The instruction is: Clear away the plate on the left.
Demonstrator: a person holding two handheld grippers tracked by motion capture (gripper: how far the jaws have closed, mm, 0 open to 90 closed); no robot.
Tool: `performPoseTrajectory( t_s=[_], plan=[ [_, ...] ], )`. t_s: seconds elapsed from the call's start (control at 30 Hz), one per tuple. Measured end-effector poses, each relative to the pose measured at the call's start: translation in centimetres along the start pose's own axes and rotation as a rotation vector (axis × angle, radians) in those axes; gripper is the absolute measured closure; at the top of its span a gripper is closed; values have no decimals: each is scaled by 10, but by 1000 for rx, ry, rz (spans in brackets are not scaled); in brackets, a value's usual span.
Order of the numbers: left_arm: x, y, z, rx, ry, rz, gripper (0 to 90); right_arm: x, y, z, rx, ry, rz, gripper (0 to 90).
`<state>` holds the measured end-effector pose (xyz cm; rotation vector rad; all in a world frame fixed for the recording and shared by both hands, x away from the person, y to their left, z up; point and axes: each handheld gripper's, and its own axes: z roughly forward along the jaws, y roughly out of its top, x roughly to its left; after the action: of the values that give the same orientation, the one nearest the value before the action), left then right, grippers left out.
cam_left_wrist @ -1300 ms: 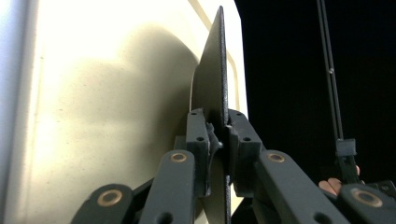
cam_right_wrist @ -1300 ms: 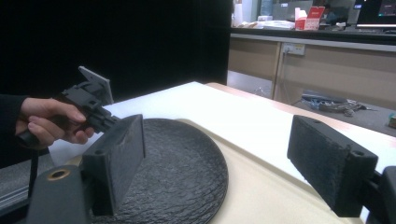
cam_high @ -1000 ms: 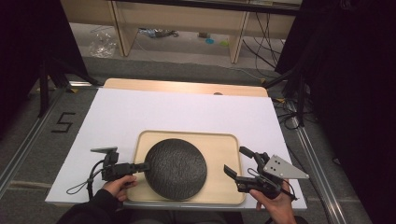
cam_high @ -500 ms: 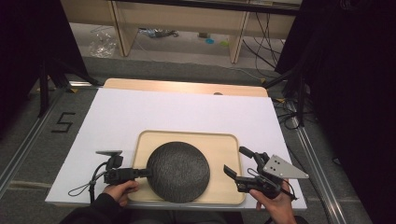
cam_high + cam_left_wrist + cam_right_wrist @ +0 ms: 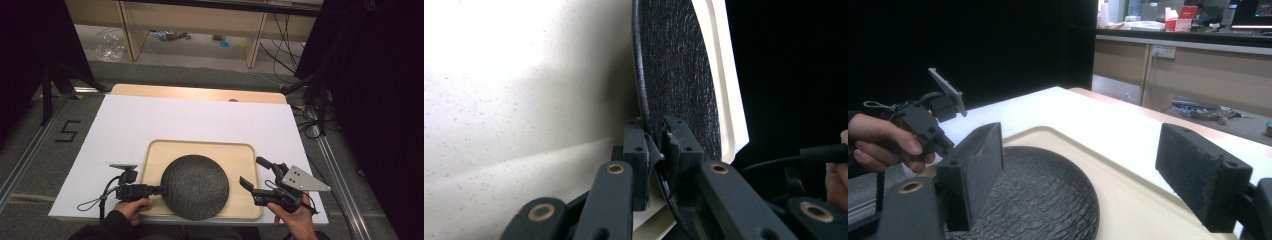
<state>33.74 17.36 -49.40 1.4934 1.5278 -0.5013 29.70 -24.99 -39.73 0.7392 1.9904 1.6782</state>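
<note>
Gripping the left rim of the dark round plate (image 5: 195, 186), the left gripper (image 5: 159, 189) sits at the lower left of the high view, its jaws closed on the plate's edge. The left gripper view confirms it: the plate (image 5: 674, 80) edge passes between the two black jaws, which pinch it from both faces. An edge grip like this looks chosen because the plate is flat and low, with nothing else to hold on to.

The plate lies inside the pale wooden tray (image 5: 245, 152), slightly toward the tray's near edge, lower centre of the frame. The tray rests on the white sheet (image 5: 200, 120) covering the table.

The right gripper (image 5: 258, 176) hovers over the tray's right end, lower right of the high view, jaws spread wide and holding nothing. In the right gripper view the plate (image 5: 1048, 200) sits low between the open jaws, with the left gripper (image 5: 948, 142) seen at the far rim. Judgement: the right one is lined up to take the opposite rim or steady the tray.

Unclear points:
- whether the plate's gripped rim is lifted off the tray or resting flat, cannot tell;
- the near edge of the tray is partly hidden under the plate;
- plate depth not readable; the surface is rough-textured.
</note>
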Motion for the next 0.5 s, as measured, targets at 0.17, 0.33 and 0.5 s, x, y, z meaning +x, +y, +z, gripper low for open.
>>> performPoseTrajectory(
  t_s=[0.17,0.33,0.5],
  plan=[
    [-1,2,3,14,30,32,772,0,0,1,-11,-3,-4,205],
    [-10,1,9,90,124,94,694,0,0,1,-10,-2,-3,205],
    [-10,4,7,90,134,168,643,0,0,1,-10,1,-4,206]
  ],
)
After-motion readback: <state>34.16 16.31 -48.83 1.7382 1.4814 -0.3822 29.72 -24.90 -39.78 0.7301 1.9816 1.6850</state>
